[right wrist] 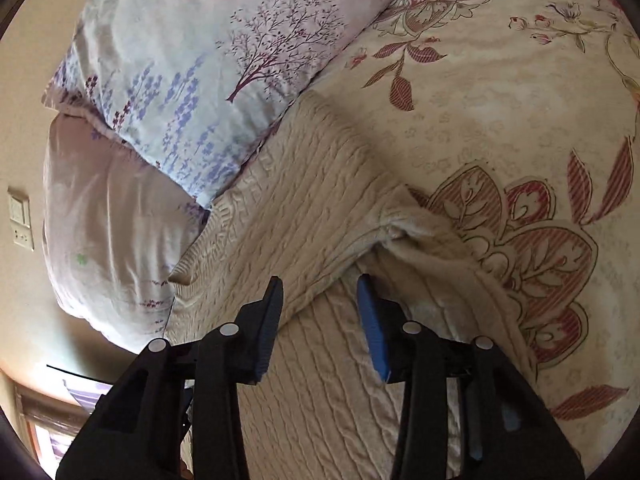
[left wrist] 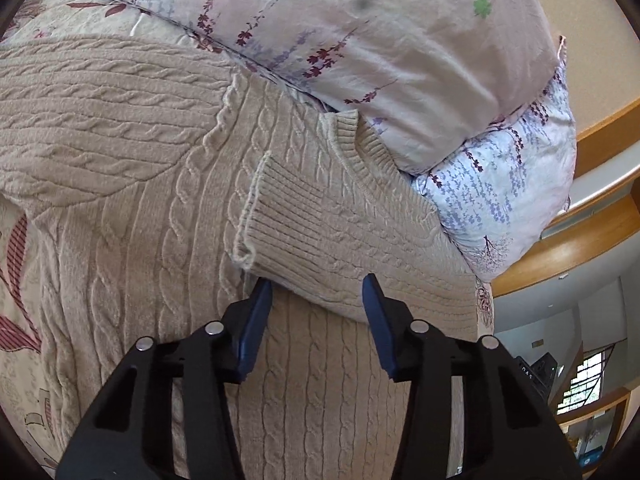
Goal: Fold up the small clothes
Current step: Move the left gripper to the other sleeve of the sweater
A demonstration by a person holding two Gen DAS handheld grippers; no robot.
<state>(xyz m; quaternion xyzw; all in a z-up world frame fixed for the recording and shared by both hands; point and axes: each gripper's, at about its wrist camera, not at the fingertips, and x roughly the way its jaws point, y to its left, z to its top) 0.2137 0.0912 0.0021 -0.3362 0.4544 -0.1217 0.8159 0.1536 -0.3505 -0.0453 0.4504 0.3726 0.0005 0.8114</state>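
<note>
Left gripper [left wrist: 318, 286] part-open over a folded sleeve [left wrist: 320, 220], pads straddling the fold, not visibly clamping. Pillows [left wrist: 360, 40] crowding the far edge; more room on the floral bedspread [right wrist: 500, 100]. Beige cable-knit sweater [left wrist: 140, 160] spread flat on the bed, both sleeves folded inward. Right gripper [right wrist: 320, 286] likewise part-open, straddling the other sleeve's fold [right wrist: 320, 220], grip uncertain.

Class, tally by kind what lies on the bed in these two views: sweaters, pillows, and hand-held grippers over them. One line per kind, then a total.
Beige cable-knit sweater: 1
Floral pillows: 2
Hand-held grippers, left and right: 2
Total: 5
</note>
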